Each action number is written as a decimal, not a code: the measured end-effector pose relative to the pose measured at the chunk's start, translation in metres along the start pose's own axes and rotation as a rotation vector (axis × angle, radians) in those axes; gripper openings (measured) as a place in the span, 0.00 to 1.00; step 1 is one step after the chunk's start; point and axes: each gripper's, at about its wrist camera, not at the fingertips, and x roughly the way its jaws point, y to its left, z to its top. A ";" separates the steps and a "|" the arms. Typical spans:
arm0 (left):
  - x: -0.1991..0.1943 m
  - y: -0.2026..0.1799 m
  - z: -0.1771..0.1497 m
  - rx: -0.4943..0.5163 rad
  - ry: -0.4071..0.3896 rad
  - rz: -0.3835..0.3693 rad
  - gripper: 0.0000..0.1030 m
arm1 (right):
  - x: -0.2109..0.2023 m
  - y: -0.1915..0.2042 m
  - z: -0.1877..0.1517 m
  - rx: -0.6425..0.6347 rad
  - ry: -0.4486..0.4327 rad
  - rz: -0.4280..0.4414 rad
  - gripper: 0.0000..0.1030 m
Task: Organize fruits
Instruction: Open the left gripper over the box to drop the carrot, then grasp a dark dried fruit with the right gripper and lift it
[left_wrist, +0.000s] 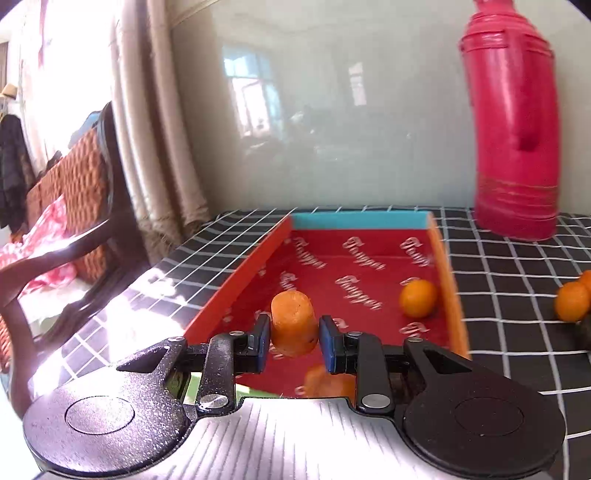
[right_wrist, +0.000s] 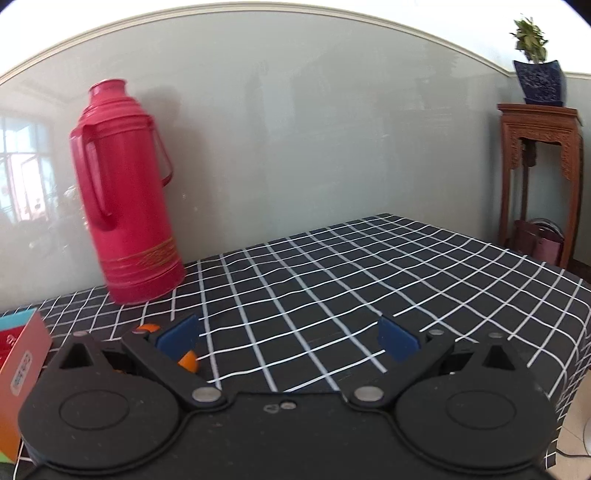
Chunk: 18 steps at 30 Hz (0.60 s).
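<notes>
In the left wrist view my left gripper (left_wrist: 294, 341) is shut on an orange carrot piece (left_wrist: 293, 323), held above the red box (left_wrist: 258, 266). A round orange (left_wrist: 418, 298) lies in the box by its right wall. Another orange piece (left_wrist: 327, 382) shows under the right finger. Two oranges (left_wrist: 572, 301) lie on the table at the far right. In the right wrist view my right gripper (right_wrist: 288, 338) is open and empty above the checked tablecloth. An orange (right_wrist: 187, 360) is partly hidden behind its left finger.
A tall red thermos (left_wrist: 515, 125) stands on the table behind the box; it also shows in the right wrist view (right_wrist: 127, 195). The box corner (right_wrist: 22, 354) is at that view's left edge. A wooden chair (left_wrist: 70, 206) stands left of the table, a plant stand (right_wrist: 539, 177) right.
</notes>
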 end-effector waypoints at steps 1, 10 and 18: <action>0.003 0.004 0.000 -0.010 0.016 0.010 0.28 | 0.001 0.003 -0.001 -0.008 0.006 0.009 0.94; -0.012 0.021 -0.001 -0.027 -0.046 0.092 0.86 | 0.011 0.022 -0.007 -0.054 0.073 0.054 0.94; -0.041 0.048 -0.002 -0.100 -0.155 0.061 0.96 | 0.022 0.032 -0.012 -0.059 0.132 0.139 0.94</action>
